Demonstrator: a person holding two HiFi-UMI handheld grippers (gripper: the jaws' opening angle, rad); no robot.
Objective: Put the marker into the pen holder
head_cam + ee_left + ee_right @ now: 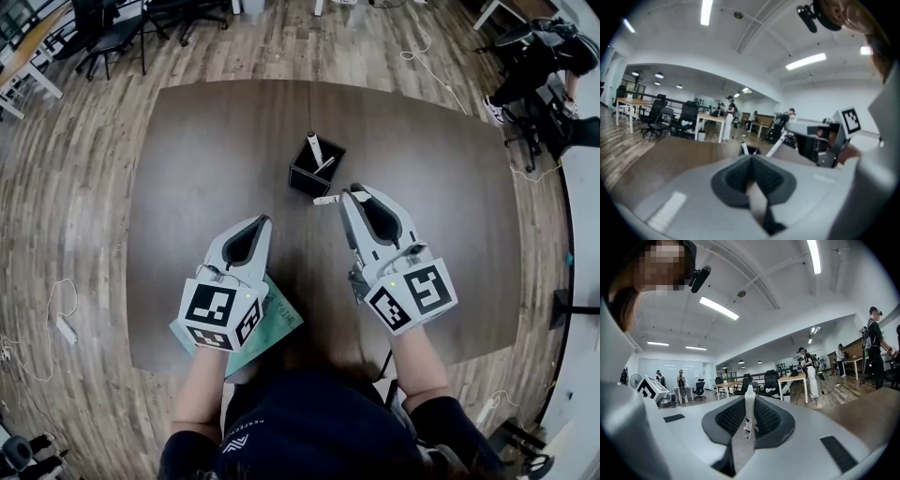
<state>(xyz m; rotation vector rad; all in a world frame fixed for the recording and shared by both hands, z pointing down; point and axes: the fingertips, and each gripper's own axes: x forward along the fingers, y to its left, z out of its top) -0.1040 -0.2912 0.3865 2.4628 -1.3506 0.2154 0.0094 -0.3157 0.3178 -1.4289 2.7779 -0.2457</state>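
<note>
Here, brown table (187,178), wooden office floor (84,197), right claw (350,194) clenching marker (749,405), left claw (265,221) seemingly clenched empty.

i'm looking down at dark brown table (187,159) standing on wood-plank floor (75,234). black pen holder (312,175) sitting upright near table middle. teal booklet (279,323) lying flat at near edge, partly covered from view.

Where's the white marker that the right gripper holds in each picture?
Head view: marker in the right gripper, just below the pen holder.
Left gripper view: slanted white stick right of the pen holder.
Right gripper view: upright between the fingers, centre.
Landmark: pen holder, not in the right gripper view.
</note>
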